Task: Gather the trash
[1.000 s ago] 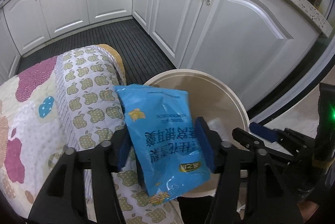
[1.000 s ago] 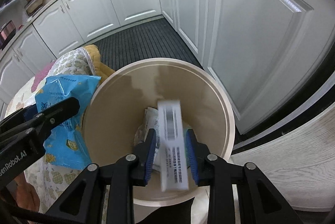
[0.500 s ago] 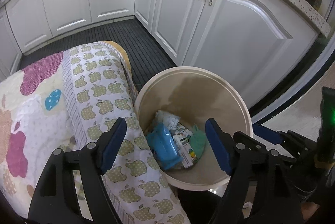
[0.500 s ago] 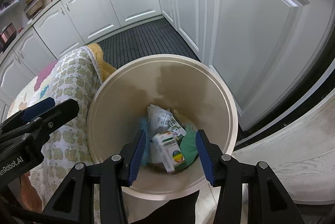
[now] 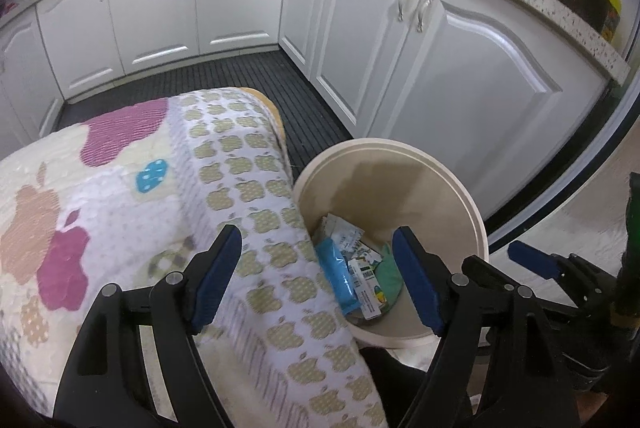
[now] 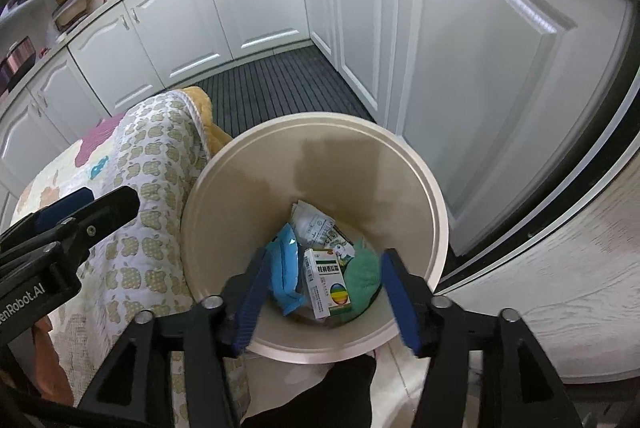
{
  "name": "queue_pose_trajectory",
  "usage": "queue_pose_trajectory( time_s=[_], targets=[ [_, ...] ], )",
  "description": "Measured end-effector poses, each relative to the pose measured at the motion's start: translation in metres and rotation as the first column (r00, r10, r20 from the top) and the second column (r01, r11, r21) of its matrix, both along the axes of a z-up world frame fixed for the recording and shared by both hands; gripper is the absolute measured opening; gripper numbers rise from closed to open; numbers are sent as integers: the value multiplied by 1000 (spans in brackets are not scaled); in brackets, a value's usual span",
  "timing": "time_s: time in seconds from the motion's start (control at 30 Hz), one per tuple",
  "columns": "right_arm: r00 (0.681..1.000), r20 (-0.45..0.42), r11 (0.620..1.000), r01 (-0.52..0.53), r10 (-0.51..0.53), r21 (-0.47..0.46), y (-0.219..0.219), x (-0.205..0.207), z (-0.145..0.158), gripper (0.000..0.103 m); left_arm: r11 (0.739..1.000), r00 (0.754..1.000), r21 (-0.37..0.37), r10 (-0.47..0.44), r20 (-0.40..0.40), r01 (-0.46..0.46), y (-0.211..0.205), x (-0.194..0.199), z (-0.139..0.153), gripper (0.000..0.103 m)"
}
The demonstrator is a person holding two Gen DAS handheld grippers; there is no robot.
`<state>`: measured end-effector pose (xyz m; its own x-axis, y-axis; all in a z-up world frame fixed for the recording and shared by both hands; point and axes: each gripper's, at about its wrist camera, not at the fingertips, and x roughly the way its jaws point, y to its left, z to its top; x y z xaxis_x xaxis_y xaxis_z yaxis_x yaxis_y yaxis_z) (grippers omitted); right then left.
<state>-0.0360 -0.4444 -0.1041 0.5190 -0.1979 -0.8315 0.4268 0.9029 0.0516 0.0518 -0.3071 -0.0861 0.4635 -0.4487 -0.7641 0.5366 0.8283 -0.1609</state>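
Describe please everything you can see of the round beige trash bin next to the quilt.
The trash bin is a round, open-topped bucket, beige, seemingly smooth plastic, with a flat rim. It stands upright on the floor before white cabinets; the patterned quilt presses against its side. At the bottom lie a blue packet, a white medicine box, something green and crumpled wrappers. No gripper touches it.

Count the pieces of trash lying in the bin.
4 visible in the bin: blue packet on the left, white box in the middle, green item on the right, white wrapper behind. More may be hidden underneath.
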Motion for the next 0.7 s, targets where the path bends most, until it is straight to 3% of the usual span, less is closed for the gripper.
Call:
queue_pose_trajectory(
  time_s=[0.37,0.47,0.7],
  targets=[
    [994,108,999,-19,24,-50,38,-14,31,64,999,993,-16,48,112,-46,40,-24,25,77],
    [988,152,998,-13,23,-64,49,-19,43,72,998,987,-18,55,150,-53,50,-34,32,77],
    [979,202,993,-17,40,-114,67,-29,64,73,996,975,-37,83,206,-78,74,-50,47,77]
  ],
)
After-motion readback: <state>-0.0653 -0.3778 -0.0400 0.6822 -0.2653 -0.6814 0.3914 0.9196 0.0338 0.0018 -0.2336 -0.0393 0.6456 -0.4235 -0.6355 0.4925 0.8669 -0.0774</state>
